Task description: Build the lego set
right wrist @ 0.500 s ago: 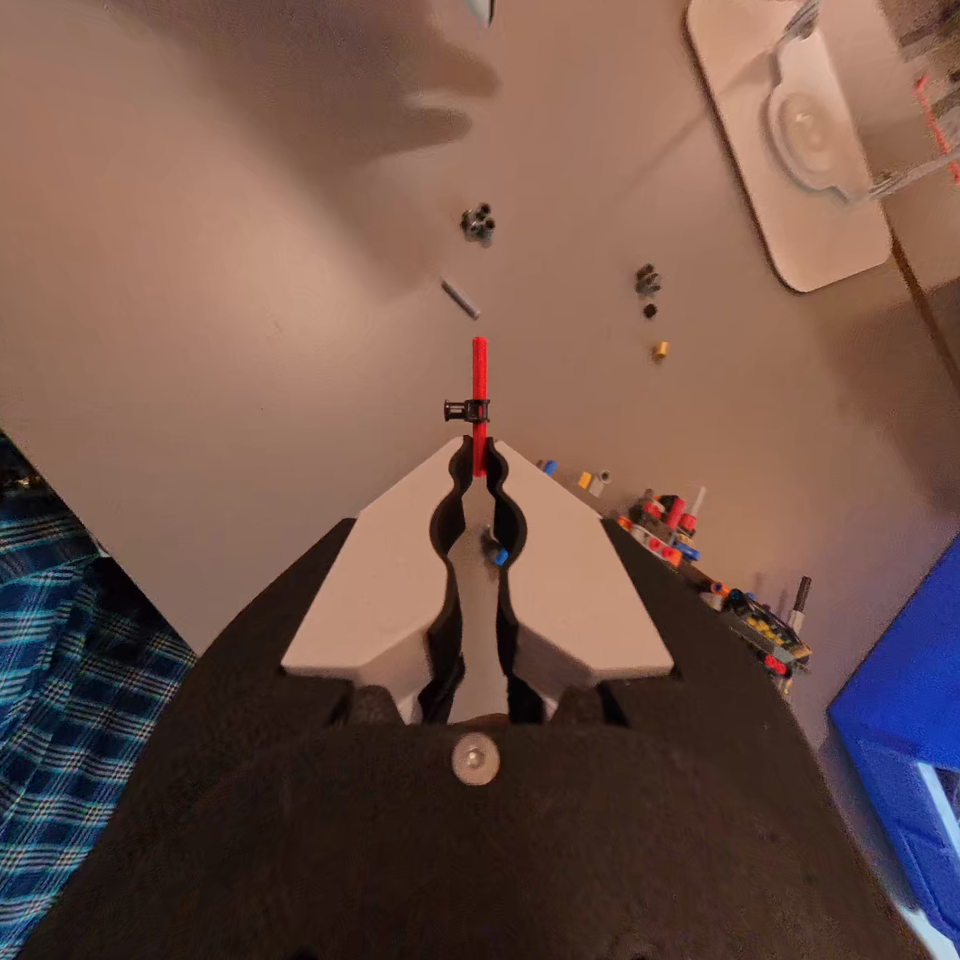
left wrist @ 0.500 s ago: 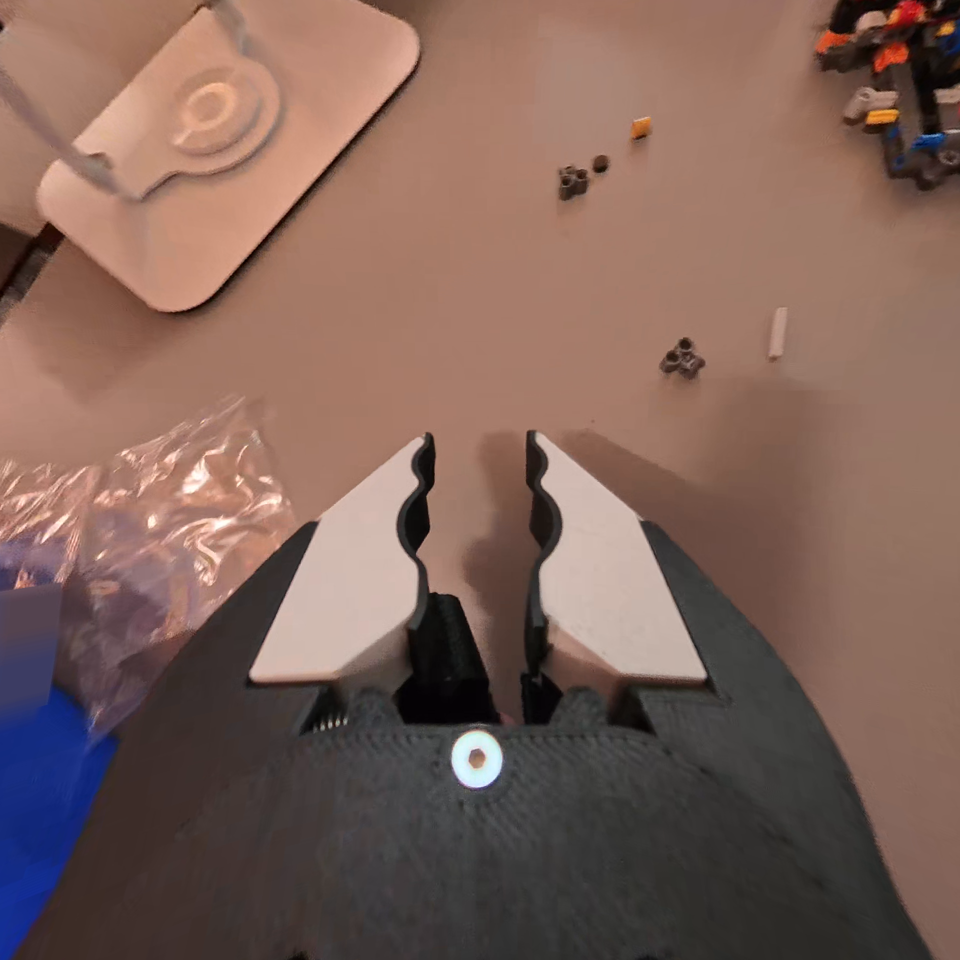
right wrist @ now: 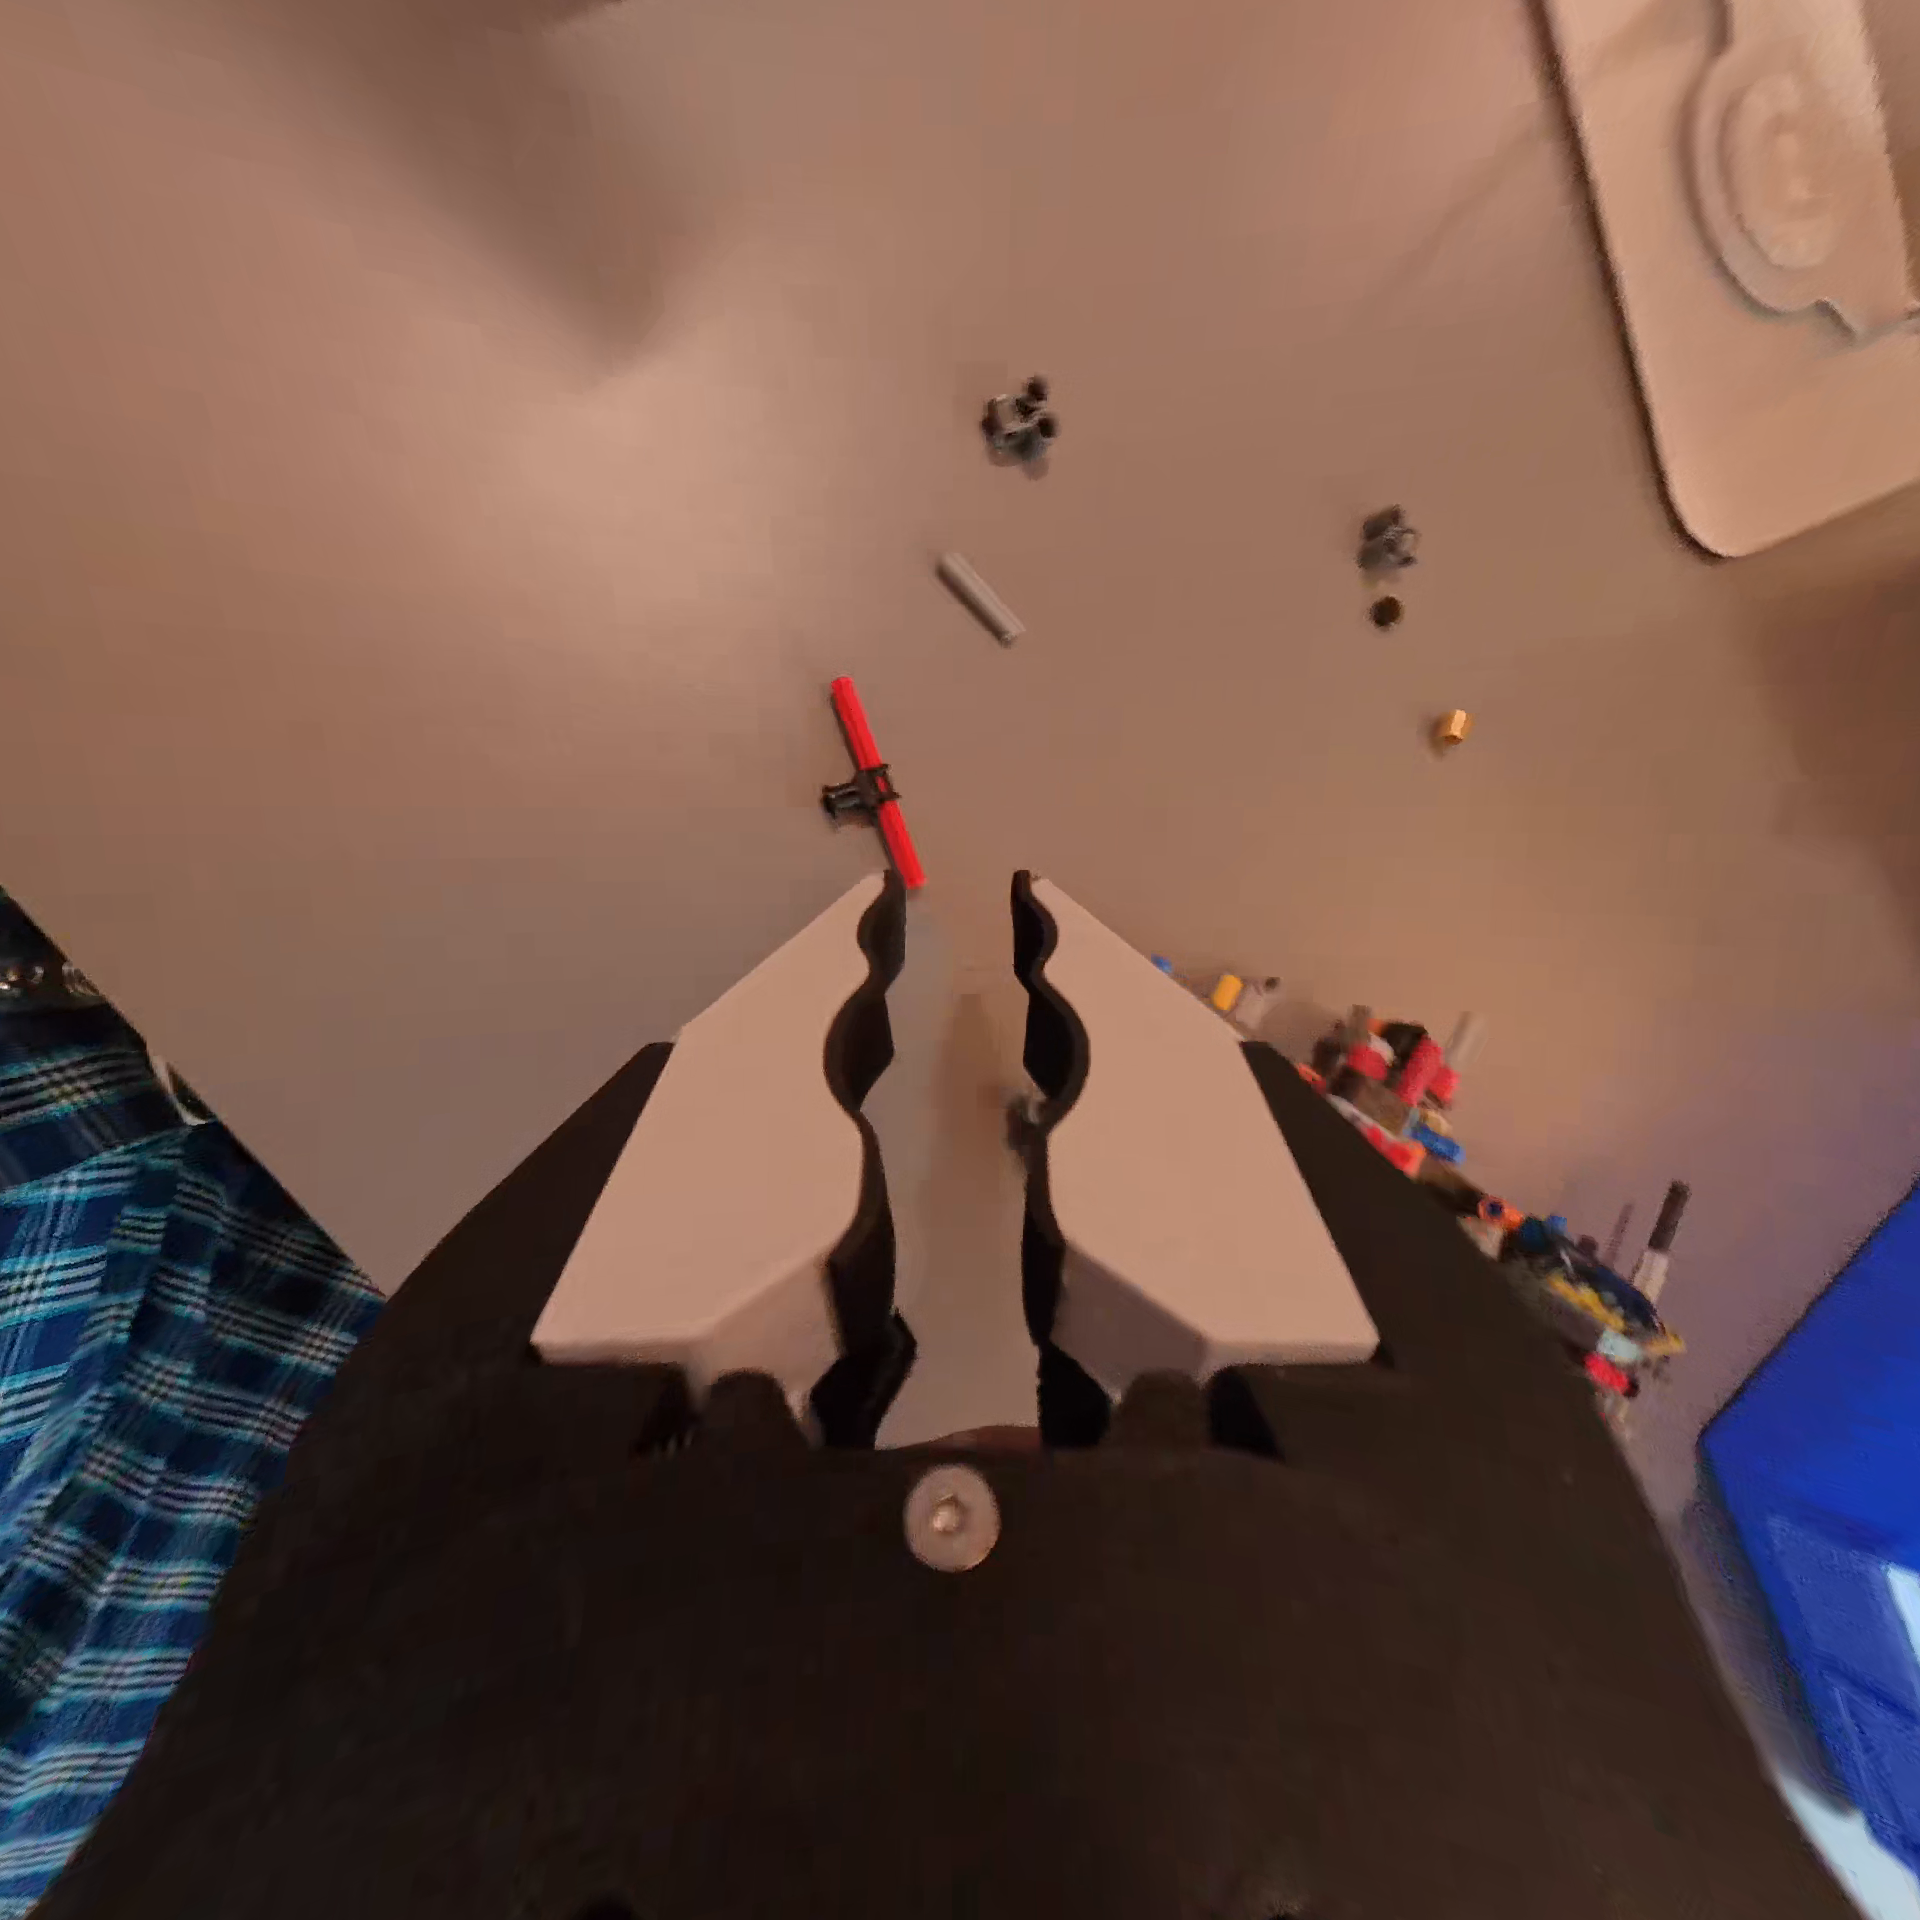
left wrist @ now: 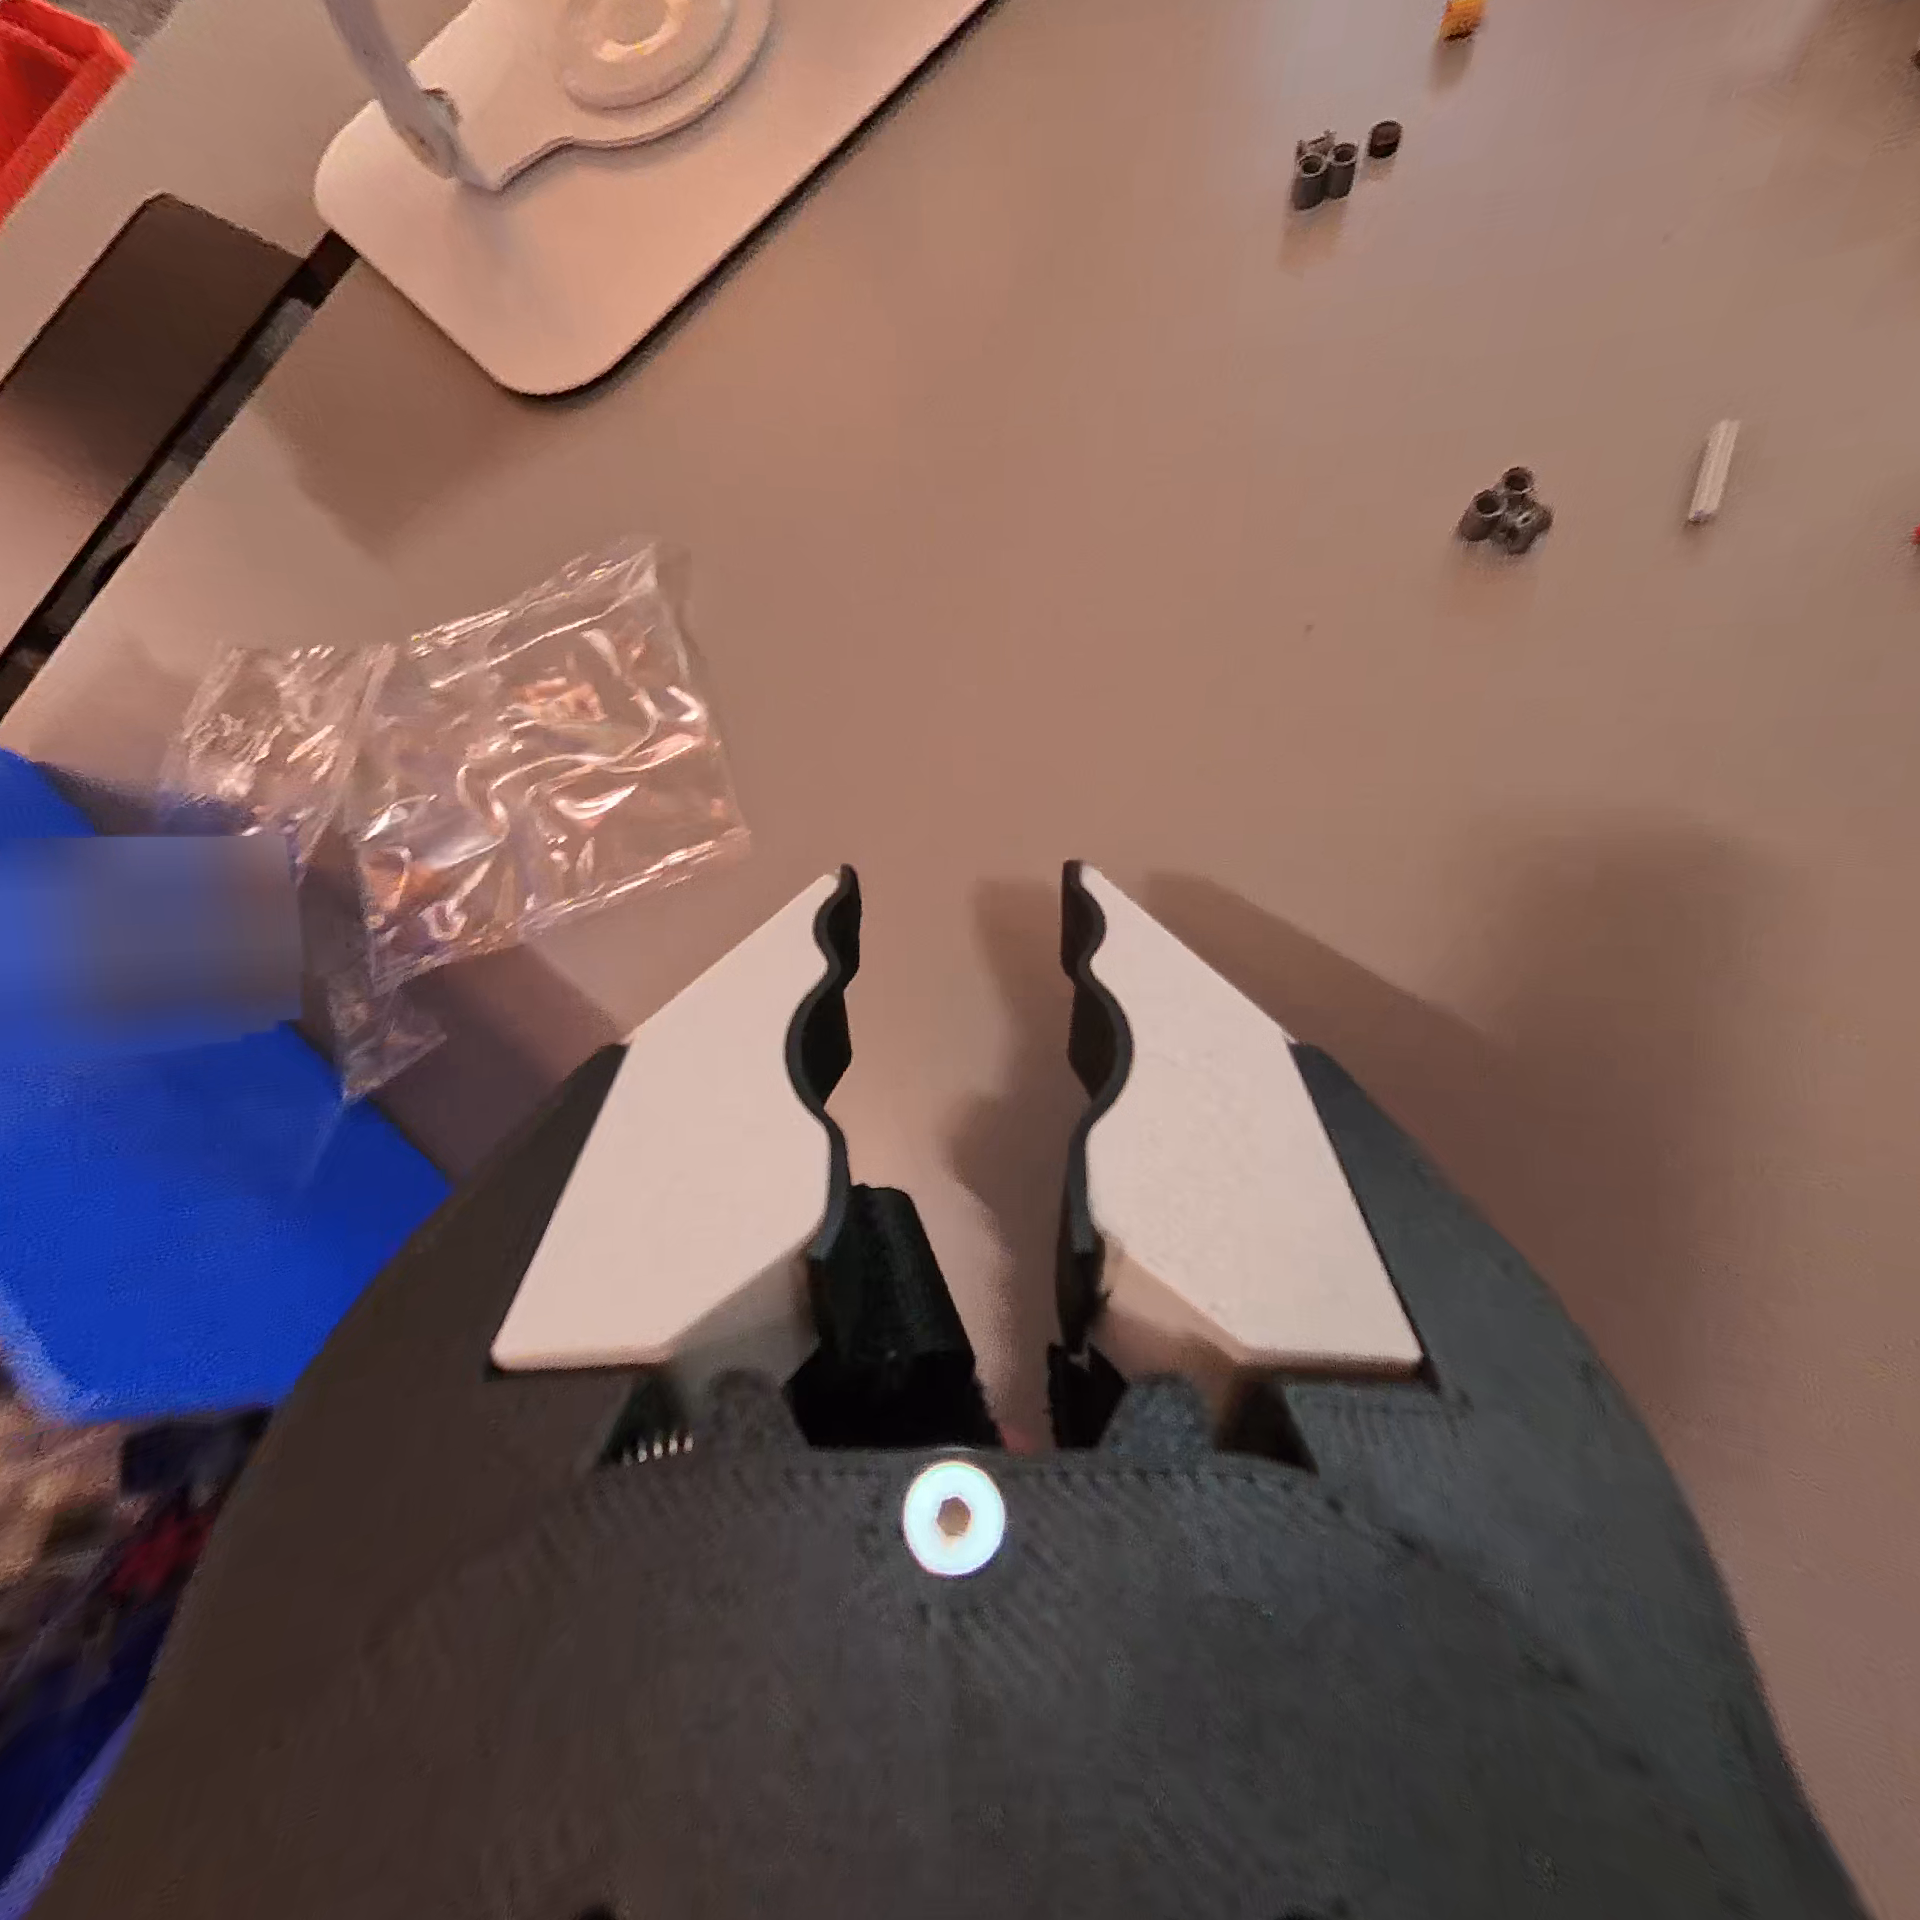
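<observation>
You work over a plain beige table under warm, dim light; a white stand base with rounded corners sits at its far edge; beyond that base you see a red bin; nearer you than the base lie crumpled clear bags against a blue bin; soft shadows fall across the tabletop.

My right finger is hiding part of a small piece; the blue bin is running off-frame.
</observation>
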`<state>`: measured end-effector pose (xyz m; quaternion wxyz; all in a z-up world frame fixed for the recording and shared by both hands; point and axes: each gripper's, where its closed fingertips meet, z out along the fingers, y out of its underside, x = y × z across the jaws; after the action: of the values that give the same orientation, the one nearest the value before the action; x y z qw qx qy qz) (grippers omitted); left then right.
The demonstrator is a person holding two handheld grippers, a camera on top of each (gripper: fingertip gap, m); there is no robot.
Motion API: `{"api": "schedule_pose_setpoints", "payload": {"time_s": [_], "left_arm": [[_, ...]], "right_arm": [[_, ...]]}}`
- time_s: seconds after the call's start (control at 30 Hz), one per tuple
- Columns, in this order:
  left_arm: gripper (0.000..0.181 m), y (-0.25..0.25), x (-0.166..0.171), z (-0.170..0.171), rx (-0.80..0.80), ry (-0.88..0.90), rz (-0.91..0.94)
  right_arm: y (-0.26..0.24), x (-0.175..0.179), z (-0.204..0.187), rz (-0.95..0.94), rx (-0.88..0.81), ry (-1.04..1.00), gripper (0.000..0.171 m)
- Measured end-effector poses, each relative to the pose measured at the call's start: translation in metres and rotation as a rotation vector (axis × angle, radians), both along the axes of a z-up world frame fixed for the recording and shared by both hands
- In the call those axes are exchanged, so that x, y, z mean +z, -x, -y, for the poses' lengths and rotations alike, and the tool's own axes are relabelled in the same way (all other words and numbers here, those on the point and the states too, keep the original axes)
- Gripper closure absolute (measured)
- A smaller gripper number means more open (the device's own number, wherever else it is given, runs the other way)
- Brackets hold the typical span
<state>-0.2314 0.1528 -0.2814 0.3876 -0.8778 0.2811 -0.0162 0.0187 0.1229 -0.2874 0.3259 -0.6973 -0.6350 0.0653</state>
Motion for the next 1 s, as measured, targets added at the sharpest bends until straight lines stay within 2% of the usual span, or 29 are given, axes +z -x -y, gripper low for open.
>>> {"api": "schedule_pose_setpoints", "payload": {"time_s": [0.17,0.33,0.47,0.53,0.57,0.6,0.67,0.73,0.83,1.0], "left_arm": [[0.142,0.026,0.005,-0.005,0.065,-0.027,-0.011],[0.133,0.048,-0.005,-0.036,0.133,-0.023,-0.092],[0.129,0.05,-0.026,-0.061,0.133,0.027,-0.165],[0.146,0.046,-0.033,-0.073,0.15,0.042,-0.137],[0.169,0.044,-0.036,-0.075,0.152,0.062,-0.139],[0.181,0.045,-0.038,-0.077,0.155,0.054,-0.188],[0.181,0.047,-0.038,-0.078,0.153,0.034,-0.293],[0.181,0.043,-0.038,-0.072,0.14,0.062,-0.266],[0.181,0.029,-0.038,-0.045,0.08,0.113,-0.215],[0.181,0.001,-0.039,0.028,-0.079,0.22,-0.171]], "right_arm": [[-0.025,0.026,-0.002,-0.13,-0.087,-0.003,0.154],[-0.025,0.024,0.011,-0.167,-0.073,-0.002,0.154],[-0.017,0.03,0.014,-0.172,-0.033,-0.029,0.154],[-0.011,0.037,0.012,-0.185,-0.015,-0.042,0.154],[-0.009,0.04,0.012,-0.191,-0.006,-0.046,0.154],[-0.007,0.042,0.011,-0.194,0.001,-0.051,0.154],[-0.006,0.047,0.008,-0.192,0.007,-0.07,0.154],[-0.009,0.054,0.002,-0.195,0.003,-0.087,0.154],[-0.022,0.069,-0.012,-0.22,-0.028,-0.114,0.155],[-0.052,0.095,-0.033,-0.272,-0.093,-0.138,0.154]]}}
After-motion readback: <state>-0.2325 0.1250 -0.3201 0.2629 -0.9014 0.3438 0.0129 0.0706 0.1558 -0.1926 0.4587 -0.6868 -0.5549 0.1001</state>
